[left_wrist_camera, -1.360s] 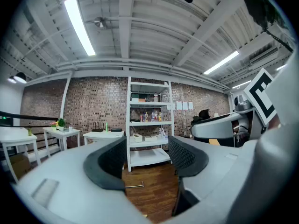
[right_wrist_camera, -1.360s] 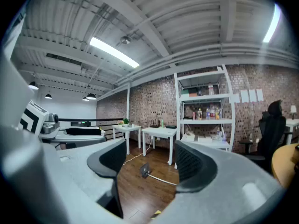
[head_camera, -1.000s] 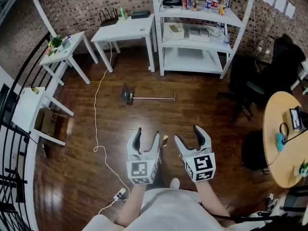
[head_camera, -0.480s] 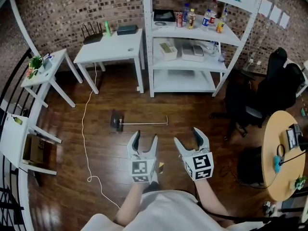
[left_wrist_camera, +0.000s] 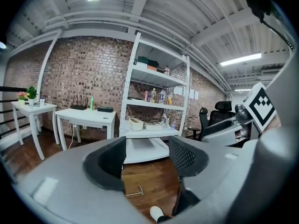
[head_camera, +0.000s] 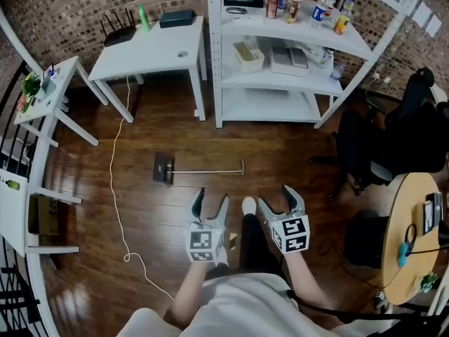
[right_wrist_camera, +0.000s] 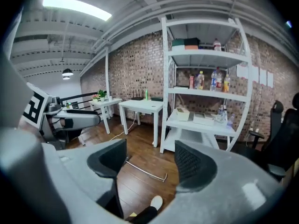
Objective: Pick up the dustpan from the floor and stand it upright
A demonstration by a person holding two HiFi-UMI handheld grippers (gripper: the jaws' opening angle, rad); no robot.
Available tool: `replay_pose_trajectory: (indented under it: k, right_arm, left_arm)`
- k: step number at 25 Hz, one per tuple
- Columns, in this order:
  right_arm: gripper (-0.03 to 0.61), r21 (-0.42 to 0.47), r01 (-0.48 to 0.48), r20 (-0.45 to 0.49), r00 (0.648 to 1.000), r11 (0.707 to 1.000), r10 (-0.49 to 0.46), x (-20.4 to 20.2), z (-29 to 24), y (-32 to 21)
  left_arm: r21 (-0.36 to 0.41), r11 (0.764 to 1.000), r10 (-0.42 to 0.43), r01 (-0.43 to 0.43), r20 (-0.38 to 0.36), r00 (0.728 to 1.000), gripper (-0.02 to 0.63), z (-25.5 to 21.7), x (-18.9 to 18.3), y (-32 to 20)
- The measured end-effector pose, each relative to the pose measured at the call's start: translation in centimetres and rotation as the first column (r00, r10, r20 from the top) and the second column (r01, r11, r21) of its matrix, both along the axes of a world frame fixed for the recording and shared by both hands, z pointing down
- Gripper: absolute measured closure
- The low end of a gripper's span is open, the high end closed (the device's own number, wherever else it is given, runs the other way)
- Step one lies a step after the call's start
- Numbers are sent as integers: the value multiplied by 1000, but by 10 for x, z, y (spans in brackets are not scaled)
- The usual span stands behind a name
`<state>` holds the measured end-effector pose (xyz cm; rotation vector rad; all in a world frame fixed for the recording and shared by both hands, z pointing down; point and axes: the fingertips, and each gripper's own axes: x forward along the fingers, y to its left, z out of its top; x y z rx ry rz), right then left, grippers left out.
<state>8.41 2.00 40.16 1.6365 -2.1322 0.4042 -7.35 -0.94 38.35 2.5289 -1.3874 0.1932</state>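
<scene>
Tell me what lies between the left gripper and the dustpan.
Nothing but bare wooden floor, as the head view shows: the left gripper hangs apart from the dustpan, whose long handle lies just ahead of it.

the long-handled dustpan [head_camera: 165,168] lies on the wooden plank floor [head_camera: 280,146] at frame centre, below the white table [head_camera: 151,48] and tall shelf rack [head_camera: 295,76].

Dustpan [left_wrist_camera: 134,192] largely behind left gripper [left_wrist_camera: 147,157]

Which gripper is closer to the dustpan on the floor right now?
Left. The left gripper hangs open just short of the middle of the handle of the dustpan. The right gripper, also open, sits off to the side, beyond the handle's hooked end.
</scene>
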Motion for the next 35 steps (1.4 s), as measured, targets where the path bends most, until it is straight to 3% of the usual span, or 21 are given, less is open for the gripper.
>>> replay_pose_trajectory:
  k: [2,5,8,14,23,26,32,35]
  right_arm:
    - [268,-74,18,18,1000,997,-17,12,39,-37]
    - [268,-194,54,61,997,979,-43,31,98,-87]
    - [308,-266,89,108,992,960,-62,46,164,-144]
    - [319,-416,166,125,984,894,-125,66,310,-224]
    - [328,-610,160,91,987,776,-132,66,574,-267]
    - [328,-643,151,105,988,751,-110,60,665,-273]
    - [330,-731,87,58,996,677,-65,72,834,-270]
    - [345,-745,47,34,999,665,-33,80,894,-277]
  left_arm:
    - [-35,999,-10,11,18,1000,321,29,14,-39]
    - [-146,988,-39,39,5,999,319,71,39,-81]
    - [-228,972,-49,51,15,999,304,118,64,-128]
    - [-341,934,-86,103,64,994,308,233,93,-203]
    - [-493,868,-5,57,105,994,310,460,90,-254]
    - [-533,845,23,38,109,994,311,546,86,-254]
    - [-575,815,171,-66,131,976,311,681,91,-246]
    - [-573,814,198,-99,112,974,310,727,91,-256]
